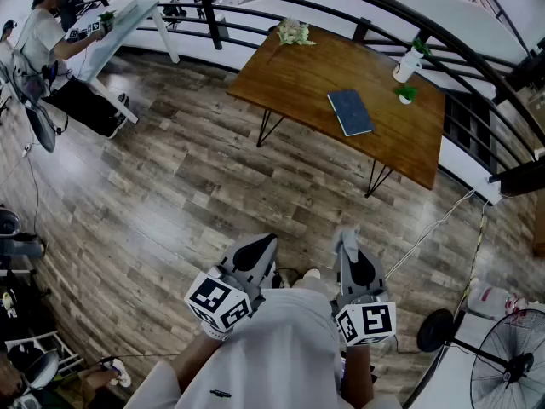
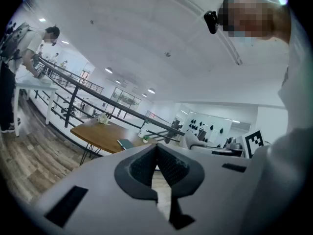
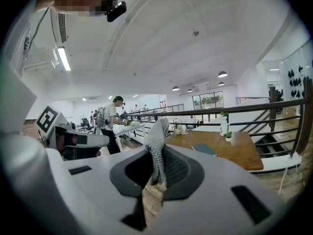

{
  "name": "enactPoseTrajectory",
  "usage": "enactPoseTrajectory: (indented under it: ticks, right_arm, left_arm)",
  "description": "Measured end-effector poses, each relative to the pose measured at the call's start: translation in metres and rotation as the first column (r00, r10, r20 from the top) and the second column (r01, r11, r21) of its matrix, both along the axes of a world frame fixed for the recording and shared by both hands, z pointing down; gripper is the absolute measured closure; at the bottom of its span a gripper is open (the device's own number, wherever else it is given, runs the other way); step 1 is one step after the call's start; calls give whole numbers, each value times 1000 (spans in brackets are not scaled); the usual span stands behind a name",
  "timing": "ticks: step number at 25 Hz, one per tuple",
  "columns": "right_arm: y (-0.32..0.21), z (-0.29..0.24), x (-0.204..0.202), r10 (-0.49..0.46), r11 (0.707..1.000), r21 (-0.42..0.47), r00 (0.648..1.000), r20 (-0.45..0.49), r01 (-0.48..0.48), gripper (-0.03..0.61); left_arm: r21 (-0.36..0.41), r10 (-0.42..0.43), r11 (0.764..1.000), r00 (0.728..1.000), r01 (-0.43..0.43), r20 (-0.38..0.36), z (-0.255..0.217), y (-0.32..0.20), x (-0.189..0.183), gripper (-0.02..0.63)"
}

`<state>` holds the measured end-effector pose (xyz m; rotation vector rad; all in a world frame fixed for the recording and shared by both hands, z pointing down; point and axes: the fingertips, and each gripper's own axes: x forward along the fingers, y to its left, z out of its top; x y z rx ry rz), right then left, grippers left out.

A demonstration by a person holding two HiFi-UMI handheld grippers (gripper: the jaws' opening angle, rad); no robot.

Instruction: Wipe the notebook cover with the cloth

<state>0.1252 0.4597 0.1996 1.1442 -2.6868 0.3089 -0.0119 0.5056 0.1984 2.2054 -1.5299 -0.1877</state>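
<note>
A dark blue notebook lies flat on the wooden table, far ahead of both grippers; it also shows small as the notebook and the notebook. Both grippers are held close to my body above the floor. My left gripper is shut with nothing between its jaws. My right gripper is shut on a grey knitted cloth, which sticks up past the jaw tips.
On the table stand a white bottle, a small green plant and a pale bunch at the far edge. A black railing runs behind it. A person works at a white table on the left. A fan stands lower right.
</note>
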Motion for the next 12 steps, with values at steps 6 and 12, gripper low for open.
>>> enactPoseTrajectory:
  ticks: [6, 12]
  right_arm:
    - [25, -3, 22, 69, 997, -23, 998, 4, -69, 543]
    - [21, -9, 34, 151, 988, -24, 987, 55, -150, 543]
  left_arm:
    - [-26, 81, 996, 997, -80, 14, -2, 9, 12, 595]
    - [15, 135, 991, 990, -135, 51, -14, 0, 21, 595]
